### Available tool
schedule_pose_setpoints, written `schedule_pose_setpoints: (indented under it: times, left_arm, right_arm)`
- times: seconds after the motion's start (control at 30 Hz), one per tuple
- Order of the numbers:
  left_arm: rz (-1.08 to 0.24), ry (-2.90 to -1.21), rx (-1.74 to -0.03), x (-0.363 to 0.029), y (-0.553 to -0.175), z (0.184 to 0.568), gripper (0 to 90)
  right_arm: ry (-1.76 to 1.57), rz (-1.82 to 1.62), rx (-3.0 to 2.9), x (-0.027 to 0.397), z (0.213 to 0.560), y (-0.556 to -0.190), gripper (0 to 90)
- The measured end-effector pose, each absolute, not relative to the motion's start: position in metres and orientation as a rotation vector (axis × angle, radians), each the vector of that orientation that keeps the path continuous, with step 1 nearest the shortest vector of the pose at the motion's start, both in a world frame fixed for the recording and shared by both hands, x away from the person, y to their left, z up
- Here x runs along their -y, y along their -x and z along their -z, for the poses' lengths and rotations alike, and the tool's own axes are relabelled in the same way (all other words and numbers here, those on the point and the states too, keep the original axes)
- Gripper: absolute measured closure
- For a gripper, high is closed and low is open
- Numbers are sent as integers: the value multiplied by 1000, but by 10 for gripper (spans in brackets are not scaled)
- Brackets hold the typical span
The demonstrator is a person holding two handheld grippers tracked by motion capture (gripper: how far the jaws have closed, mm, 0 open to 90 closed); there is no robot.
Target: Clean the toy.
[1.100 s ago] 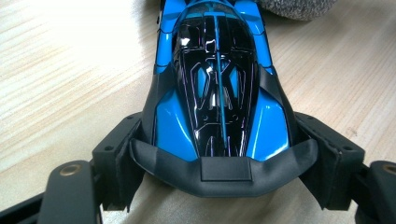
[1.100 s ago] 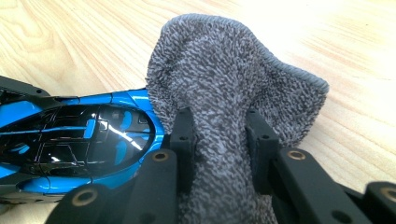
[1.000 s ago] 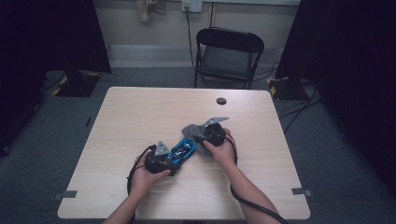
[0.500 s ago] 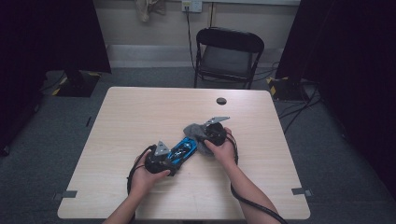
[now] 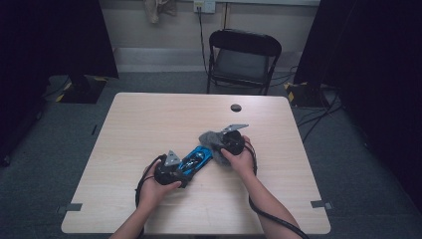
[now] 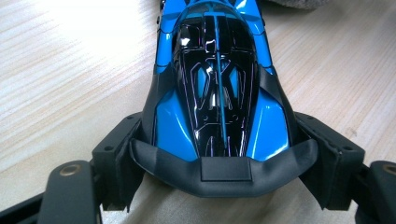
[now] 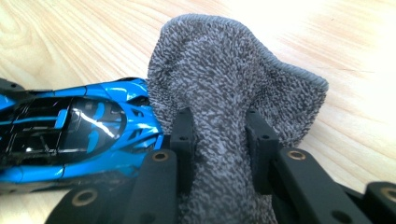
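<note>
Over at the left of the high view, the left gripper (image 5: pixel 175 168) sits low on the table (image 5: pixel 149 124), the person's left hand (image 5: pixel 155 188) wrapped round its body. Its jaws are clamped on the blue toy car (image 5: pixel 195 158), one pad on each flank at the car's black end piece; in the left gripper view that car (image 6: pixel 217 88) runs straight away from the camera toward twelve o'clock, the black bumper nearest the lens and the glossy black canopy up the middle.

Moving right across the high view, the car lies near the table's middle, a touch toward the person's edge. Its long axis runs on a slant, from about seven o'clock at the left gripper up to about one o'clock, where its far end meets the grey cloth (image 5: pixel 211 139).

And on to the right side: the right gripper (image 5: pixel 225 145), held in the right hand (image 5: pixel 242 160), has its jaws squeezed in tight on a bunched fold of that cloth. In the right gripper view the cloth (image 7: pixel 224 93) rises between the two black pads and fans out above them, its hemmed edge at the top, and its left side touches the end of the car (image 7: pixel 70 135), which lies crosswise there, pointing along the nine-to-three line.

At twelve o'clock beyond the table stands a black folding chair (image 5: pixel 243 59).
</note>
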State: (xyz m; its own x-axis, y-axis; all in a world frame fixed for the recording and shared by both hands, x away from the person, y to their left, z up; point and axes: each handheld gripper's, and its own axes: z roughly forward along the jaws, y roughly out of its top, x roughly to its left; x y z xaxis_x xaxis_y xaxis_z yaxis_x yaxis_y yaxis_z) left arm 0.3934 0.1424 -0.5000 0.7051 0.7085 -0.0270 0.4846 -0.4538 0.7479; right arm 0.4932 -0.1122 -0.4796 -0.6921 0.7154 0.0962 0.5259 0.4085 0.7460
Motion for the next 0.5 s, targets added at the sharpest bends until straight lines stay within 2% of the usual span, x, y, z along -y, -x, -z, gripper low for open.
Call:
schedule_pose_setpoints:
  times: [0.27,0.5]
  left_arm:
    - [-373,-2143,-906,-142,-393,500,241]
    - [-373,-2143,-906,-142,-393,500,241]
  right_arm:
    - [-1077,-1214,-2417,120,467,-481,698]
    - [-954,-1315,-2476,96,458,-462,698]
